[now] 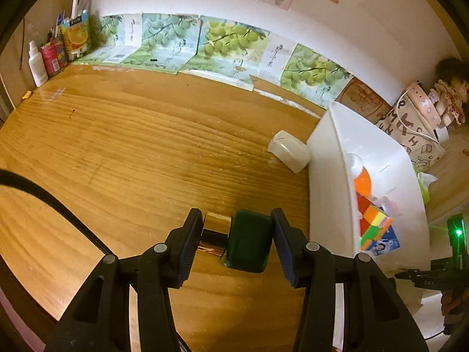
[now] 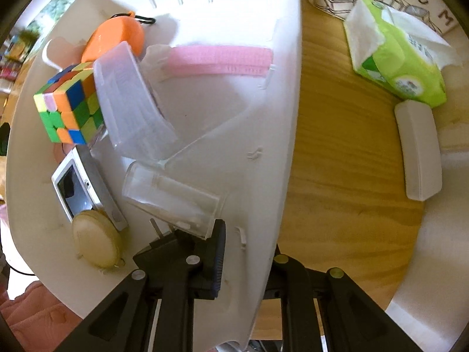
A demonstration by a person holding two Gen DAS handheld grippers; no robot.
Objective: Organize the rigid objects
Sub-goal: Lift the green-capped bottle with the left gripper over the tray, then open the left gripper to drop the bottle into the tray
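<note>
Bottle (image 1: 234,236), green-capped with a gold body, lies crosswise between the pads of the left tool (image 1: 234,234), pinched end to end just above the wooden bench (image 1: 132,146). To its right stands the white bin (image 1: 331,182), its near wall close to the tool's right finger. A small white box (image 1: 288,151) sits against the bin's far corner. Leftward the bench runs broad and bare to the bottles at the back wall.

The right tool (image 2: 249,252) is spread wide and straddles the bin's rim (image 2: 287,146), one finger inside and one outside. Its inner pad touches a clear plastic box (image 2: 173,199). Inside also lie a puzzle cube (image 2: 69,102), an orange case (image 2: 117,39) and a pink strip (image 2: 219,60). Outside, a white case (image 2: 419,149) and a tissue pack (image 2: 398,52) rest on the bench.
</note>
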